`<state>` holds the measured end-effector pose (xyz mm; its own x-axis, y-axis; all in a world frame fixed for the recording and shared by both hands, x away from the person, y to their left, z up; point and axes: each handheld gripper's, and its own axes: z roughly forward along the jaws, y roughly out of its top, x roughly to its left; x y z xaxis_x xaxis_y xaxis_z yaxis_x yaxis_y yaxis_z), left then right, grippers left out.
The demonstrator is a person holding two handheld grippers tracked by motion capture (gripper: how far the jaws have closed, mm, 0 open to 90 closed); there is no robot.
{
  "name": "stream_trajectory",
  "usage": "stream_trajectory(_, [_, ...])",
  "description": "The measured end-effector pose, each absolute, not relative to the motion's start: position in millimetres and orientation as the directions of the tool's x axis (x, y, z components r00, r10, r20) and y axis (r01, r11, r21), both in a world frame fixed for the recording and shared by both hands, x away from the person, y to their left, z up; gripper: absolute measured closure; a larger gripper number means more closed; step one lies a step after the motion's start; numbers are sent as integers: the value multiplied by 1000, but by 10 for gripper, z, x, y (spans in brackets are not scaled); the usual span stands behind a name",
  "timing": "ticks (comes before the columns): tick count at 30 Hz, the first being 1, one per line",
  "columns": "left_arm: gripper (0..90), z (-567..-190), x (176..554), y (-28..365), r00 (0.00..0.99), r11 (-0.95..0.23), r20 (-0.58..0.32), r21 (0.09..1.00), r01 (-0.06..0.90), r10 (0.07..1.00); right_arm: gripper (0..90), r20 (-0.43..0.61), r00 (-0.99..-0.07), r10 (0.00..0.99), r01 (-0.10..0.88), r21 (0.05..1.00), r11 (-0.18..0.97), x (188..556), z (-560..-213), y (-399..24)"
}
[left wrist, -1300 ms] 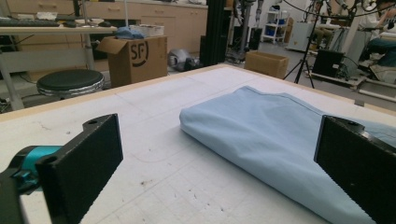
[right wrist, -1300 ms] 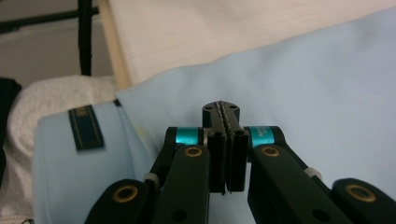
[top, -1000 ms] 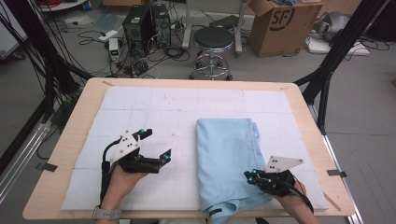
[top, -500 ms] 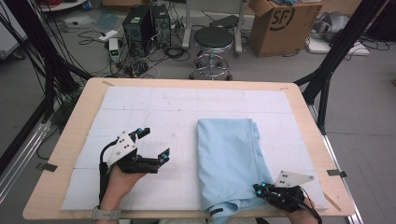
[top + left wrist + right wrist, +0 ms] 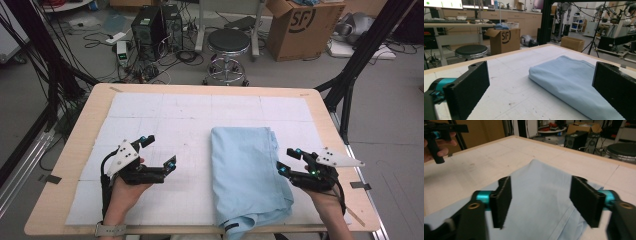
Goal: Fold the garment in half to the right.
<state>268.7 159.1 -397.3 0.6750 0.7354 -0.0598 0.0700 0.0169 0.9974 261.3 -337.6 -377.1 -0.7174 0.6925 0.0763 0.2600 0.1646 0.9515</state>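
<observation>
A folded light-blue cloth (image 5: 247, 175) lies flat on the white mat (image 5: 165, 120) that covers the wooden table (image 5: 75, 150). Its long axis runs from the person's edge of the table toward the far edge, where the black stool (image 5: 228, 42) stands on the floor beyond; the squarer, neater end points toward the stool, and the rumpled end hangs slightly over the near edge. On the mat the cloth sits right of centre.

The right gripper (image 5: 289, 161) is just beside the cloth's right edge, over its near half, jaws pointing across the cloth. Its jaws have just been opening and now stand spread, with blue fabric seen between and beneath them in the right gripper view (image 5: 540, 197), yet neither pad presses on it; nothing is pinched.

The left gripper (image 5: 159, 150) is held well apart from the cloth, on its left side, above bare mat. Its jaws are spread wide and hold nothing; in the left gripper view (image 5: 541, 85) the cloth's left fold lies ahead between them, untouched, with a cardboard box (image 5: 502, 40) on the floor past the table
</observation>
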Motion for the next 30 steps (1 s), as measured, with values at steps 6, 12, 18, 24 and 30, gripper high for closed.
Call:
stream_trajectory(6, [16,-3943,2673,1675,614,15,-30,999,29,789,142,85,-649,756,214,974,75,2749,-3730,-3435])
stream_trajectory(12, [16,-3953,2666,1776,595,3,-25,999,39,804,2,95,-563,821,186,982,14,2788,-3747,-3596])
stream_trajectory(18, [16,-3983,2668,1861,598,6,-30,999,42,801,1,51,-545,837,158,986,43,2737,-3872,-3721])
stream_trajectory(24, [16,-4042,2666,1884,622,3,-34,999,50,783,1,63,-573,817,135,991,18,2660,-4023,-3857])
stream_trajectory(30, [16,-4086,2675,1881,626,-2,-40,998,66,779,1,78,-571,818,138,990,1,2593,-4182,-3975])
